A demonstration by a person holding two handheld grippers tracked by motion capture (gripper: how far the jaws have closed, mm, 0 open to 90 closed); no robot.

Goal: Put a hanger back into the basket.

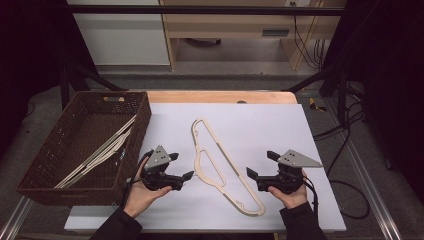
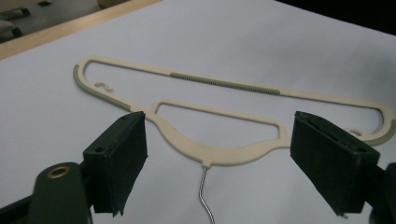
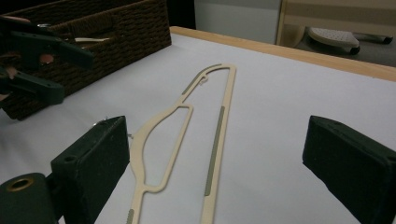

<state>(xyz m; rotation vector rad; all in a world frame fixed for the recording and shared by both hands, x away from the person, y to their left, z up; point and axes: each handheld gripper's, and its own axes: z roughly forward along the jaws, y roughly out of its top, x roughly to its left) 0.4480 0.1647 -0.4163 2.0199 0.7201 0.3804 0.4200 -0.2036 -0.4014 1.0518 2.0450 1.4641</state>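
**Grippers flank the hanger**

The left gripper (image 1: 176, 166), jaws spread and empty, sits lower centre-left, just beside the cream hanger (image 1: 220, 162) lying flat mid-frame on the white board (image 1: 280, 125). The right gripper (image 1: 262, 164), also spread, sits opposite. A basket (image 1: 55, 187) stands far left.

Left gripper (image 1: 181, 166) and right gripper (image 1: 259, 163): matt black housings, each topped by a grey three-cornered plate dotted with small dark screws. Jaws are thick black rectangular blocks with flat inner faces; a brass-coloured eyelet sits at the base of one jaw. A black cable trails from each gripper. Both forearms wear dark sleeves.
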